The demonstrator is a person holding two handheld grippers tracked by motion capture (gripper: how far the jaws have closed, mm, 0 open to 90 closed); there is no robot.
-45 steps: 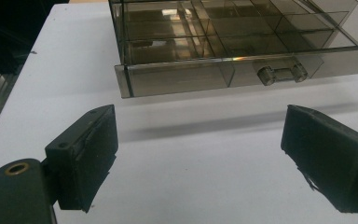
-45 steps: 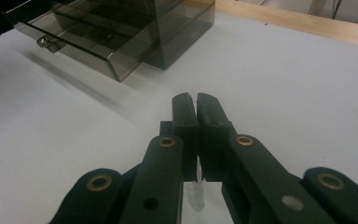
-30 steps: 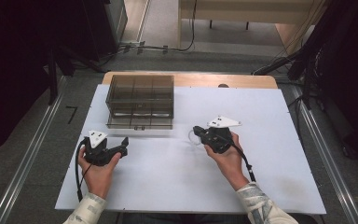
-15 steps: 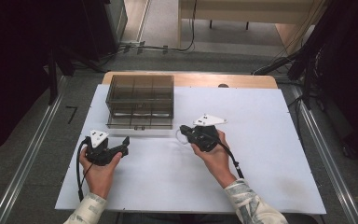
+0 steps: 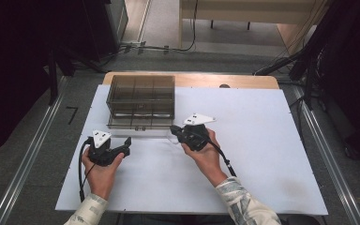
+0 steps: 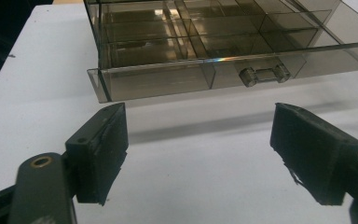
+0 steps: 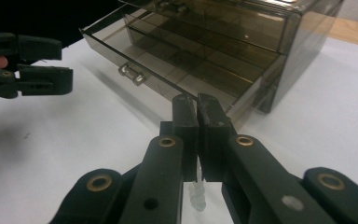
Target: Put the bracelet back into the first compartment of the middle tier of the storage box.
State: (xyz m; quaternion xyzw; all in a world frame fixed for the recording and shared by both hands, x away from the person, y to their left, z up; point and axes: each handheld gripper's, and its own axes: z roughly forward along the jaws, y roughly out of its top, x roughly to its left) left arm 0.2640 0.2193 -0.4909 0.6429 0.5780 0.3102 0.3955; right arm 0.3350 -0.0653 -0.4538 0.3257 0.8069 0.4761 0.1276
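A smoky see-through drawer box [image 5: 140, 93] stands at the table's back left, its lowest drawer [image 5: 137, 123] pulled out toward me. The drawer [image 6: 168, 79] has several compartments and a small clear handle [image 6: 265, 74]. My left gripper [image 5: 125, 143] rests open on the table in front of the drawer, its jaws wide apart with nothing between them [image 6: 200, 140]. My right gripper [image 5: 174, 132] is shut [image 7: 197, 105] on a small translucent white ribbed piece [image 7: 197, 193] that hangs below its jaws. It hovers just off the drawer's front right corner [image 7: 242, 105].
A white sheet [image 5: 262, 154] covers the table, with a wooden strip [image 5: 243, 80] at its far edge. Metal rails [image 5: 28, 159] run along both sides on the floor. Cables trail from both grippers toward me.
My right gripper has moved left and slightly forward toward the open drawer, carrying the translucent piece. The left gripper has stayed put and open.
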